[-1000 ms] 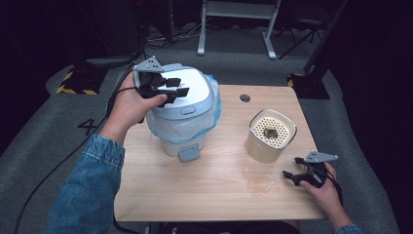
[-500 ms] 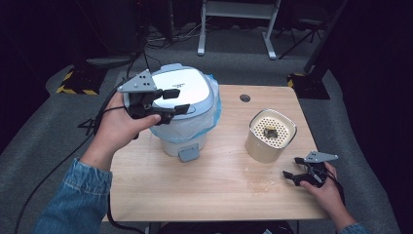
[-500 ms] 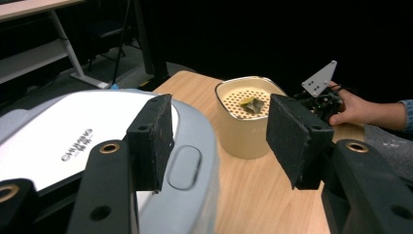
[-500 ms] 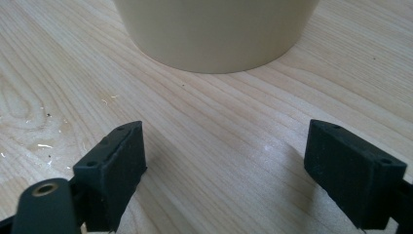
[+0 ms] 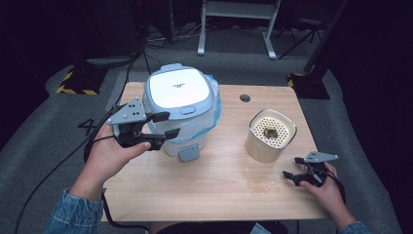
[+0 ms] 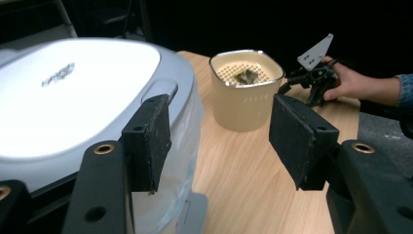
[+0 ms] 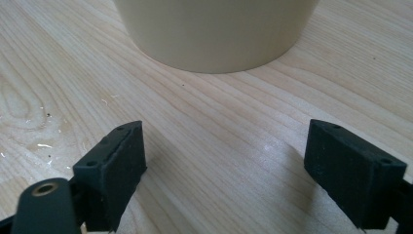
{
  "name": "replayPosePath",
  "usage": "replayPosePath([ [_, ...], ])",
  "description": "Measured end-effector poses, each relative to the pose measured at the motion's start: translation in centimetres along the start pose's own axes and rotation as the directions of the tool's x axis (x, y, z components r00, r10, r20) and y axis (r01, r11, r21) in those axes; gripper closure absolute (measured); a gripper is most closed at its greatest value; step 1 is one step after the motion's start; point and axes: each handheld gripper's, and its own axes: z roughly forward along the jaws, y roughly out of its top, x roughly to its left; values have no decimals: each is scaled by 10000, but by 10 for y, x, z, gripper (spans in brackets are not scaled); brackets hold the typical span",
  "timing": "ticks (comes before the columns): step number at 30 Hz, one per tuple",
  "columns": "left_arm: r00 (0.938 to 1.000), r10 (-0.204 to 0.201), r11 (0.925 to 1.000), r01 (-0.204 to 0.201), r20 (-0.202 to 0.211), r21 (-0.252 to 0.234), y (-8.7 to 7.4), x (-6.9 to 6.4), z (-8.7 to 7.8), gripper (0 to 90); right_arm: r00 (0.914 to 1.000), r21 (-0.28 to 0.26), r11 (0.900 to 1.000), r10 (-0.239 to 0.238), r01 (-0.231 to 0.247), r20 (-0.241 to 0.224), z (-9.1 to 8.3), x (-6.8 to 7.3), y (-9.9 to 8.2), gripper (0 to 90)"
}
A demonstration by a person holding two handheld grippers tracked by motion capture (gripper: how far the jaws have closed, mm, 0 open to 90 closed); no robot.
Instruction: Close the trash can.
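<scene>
A white-lidded, blue-grey bin (image 5: 178, 87) with a clear bag liner stands on the left half of the wooden table (image 5: 219, 195). My left gripper (image 5: 171, 124) hangs at the bin's near-left side with its jaws pointing across the bin's front. The jaws have just been opening and nothing is between them. In the left gripper view, the left gripper (image 6: 219, 141) frames bare table beside the bin (image 6: 73, 92). A beige container (image 5: 265, 146) with a perforated insert and a dark lump (image 5: 269, 132) stands to the right. My right gripper (image 5: 290, 168) rests open on the table before the beige container (image 7: 214, 34).
A grey tab (image 5: 187, 153) juts from the bin's base toward me. There is a round cable hole (image 5: 245, 98) in the table behind the beige container. Crumbs (image 5: 258, 183) lie near the right gripper. Beyond the table are dark floor, cables and a metal stand.
My left hand has drawn the gripper off the bin's lid, left and toward me, lower beside the bin. Its jaws stand wider apart. The right hand has kept still.
</scene>
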Motion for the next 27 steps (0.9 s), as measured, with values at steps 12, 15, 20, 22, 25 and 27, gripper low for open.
replayPosePath([
  [12, 9989, -238, 9982, 260, -412, 539, -57, 3, -6, 397, 10000, -16, 10000, -2, 2, 7, 0, 0, 0, 152],
  [15, 9985, -316, 9970, 347, -453, 686, -71, 5, -6, 395, 10000, -8, 10000, -7, 7, 1, 0, 0, 0, 152],
  [20, 9972, -594, 9922, 640, -459, 1068, -93, 7, -3, 384, 10000, -8, 10000, -7, 7, 0, 0, 0, 0, 152],
  [22, 9968, -643, 9902, 695, -465, 1212, -103, 8, -1, 382, 10000, -9, 10000, -5, 5, 0, 0, 0, 0, 152],
  [25, 9959, -713, 9877, 783, -559, 1352, -115, 9, 3, 379, 10000, -9, 10000, -7, 7, 1, 0, 0, 0, 152],
  [27, 9954, -748, 9858, 828, -598, 1464, -123, 9, 5, 378, 10000, -9, 10000, -6, 6, 0, 0, 0, 0, 152],
])
